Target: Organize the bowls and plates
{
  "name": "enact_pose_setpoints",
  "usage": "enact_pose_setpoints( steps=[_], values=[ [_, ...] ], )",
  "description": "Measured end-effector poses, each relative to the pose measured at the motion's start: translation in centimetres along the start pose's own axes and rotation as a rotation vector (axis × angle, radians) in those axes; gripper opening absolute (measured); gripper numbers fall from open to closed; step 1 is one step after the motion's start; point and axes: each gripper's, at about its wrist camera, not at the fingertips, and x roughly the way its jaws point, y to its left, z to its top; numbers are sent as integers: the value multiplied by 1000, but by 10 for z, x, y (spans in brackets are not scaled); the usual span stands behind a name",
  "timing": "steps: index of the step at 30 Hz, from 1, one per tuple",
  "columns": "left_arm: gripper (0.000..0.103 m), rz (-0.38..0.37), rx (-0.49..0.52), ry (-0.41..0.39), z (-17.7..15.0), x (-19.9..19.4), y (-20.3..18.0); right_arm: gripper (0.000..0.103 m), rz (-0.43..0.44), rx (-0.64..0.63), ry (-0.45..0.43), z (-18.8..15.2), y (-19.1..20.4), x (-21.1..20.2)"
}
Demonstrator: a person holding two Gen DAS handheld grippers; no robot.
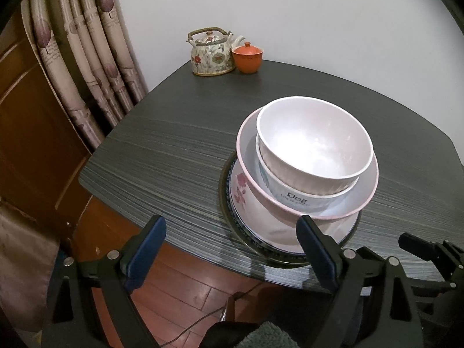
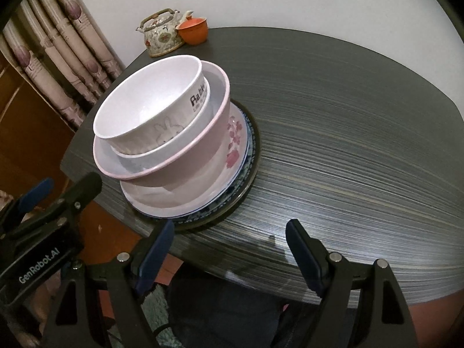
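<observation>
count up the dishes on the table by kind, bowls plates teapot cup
bowls: 3 (top white bowl, rabbit bowl, pink-rimmed bowl)
plates: 3 (flowered plate, blue-patterned plate, dark plate)
teapot: 1
orange lidded cup: 1
total: 8

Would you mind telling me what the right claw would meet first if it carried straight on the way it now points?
Probably the bare dark tabletop. The right claw stands open and empty, and the stack of bowls and plates lies left of its line, though depth is hard to judge through the fisheye.
</observation>
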Motion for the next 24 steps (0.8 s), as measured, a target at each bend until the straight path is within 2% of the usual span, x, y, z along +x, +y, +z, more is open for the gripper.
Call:
enact_pose_setpoints(
  steps=[24],
  values=[
    [89,-38,27,17,1,10,-2,82,4,-48,27,-7,15,-1]
  ],
)
